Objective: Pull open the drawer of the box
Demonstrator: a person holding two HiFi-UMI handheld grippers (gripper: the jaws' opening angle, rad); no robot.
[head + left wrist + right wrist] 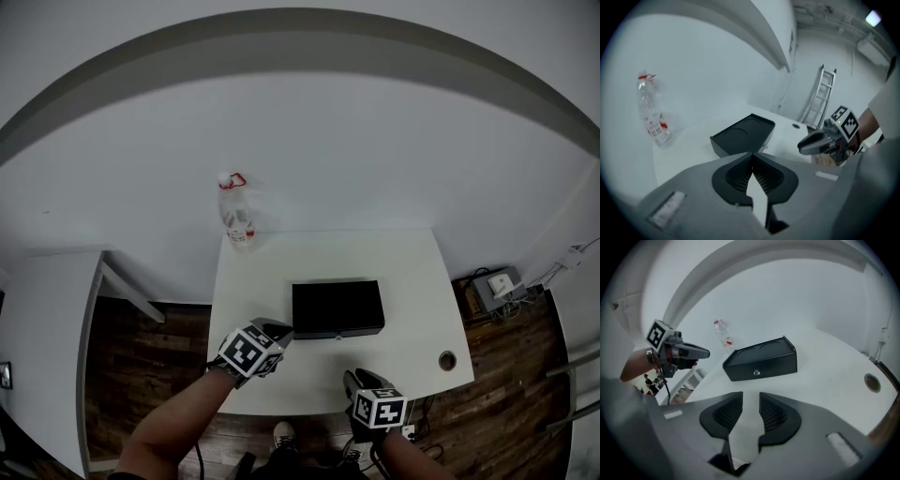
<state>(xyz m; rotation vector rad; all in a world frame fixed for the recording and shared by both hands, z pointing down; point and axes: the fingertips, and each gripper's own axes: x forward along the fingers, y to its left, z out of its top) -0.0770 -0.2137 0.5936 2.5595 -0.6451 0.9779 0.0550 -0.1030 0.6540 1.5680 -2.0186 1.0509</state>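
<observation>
A flat black box (pixel 337 308) lies in the middle of the white table (pixel 412 272), and the small round knob (pixel 337 335) of its drawer faces me. The drawer front sits flush with the box. In the right gripper view the box (pixel 761 359) and knob (pixel 756 373) lie straight ahead, well beyond the jaws. My right gripper (pixel 751 399) is open and empty, near the table's front edge (pixel 352 377). My left gripper (pixel 283 330) hovers by the box's front left corner. Its jaws (pixel 751 158) are shut on nothing.
A clear plastic bottle (pixel 236 211) with a red cap ring stands at the table's back left corner. A round cable hole (pixel 447 360) sits near the front right corner. A white side unit (pixel 56 319) stands to the left, a power strip (pixel 497 286) lies on the floor to the right.
</observation>
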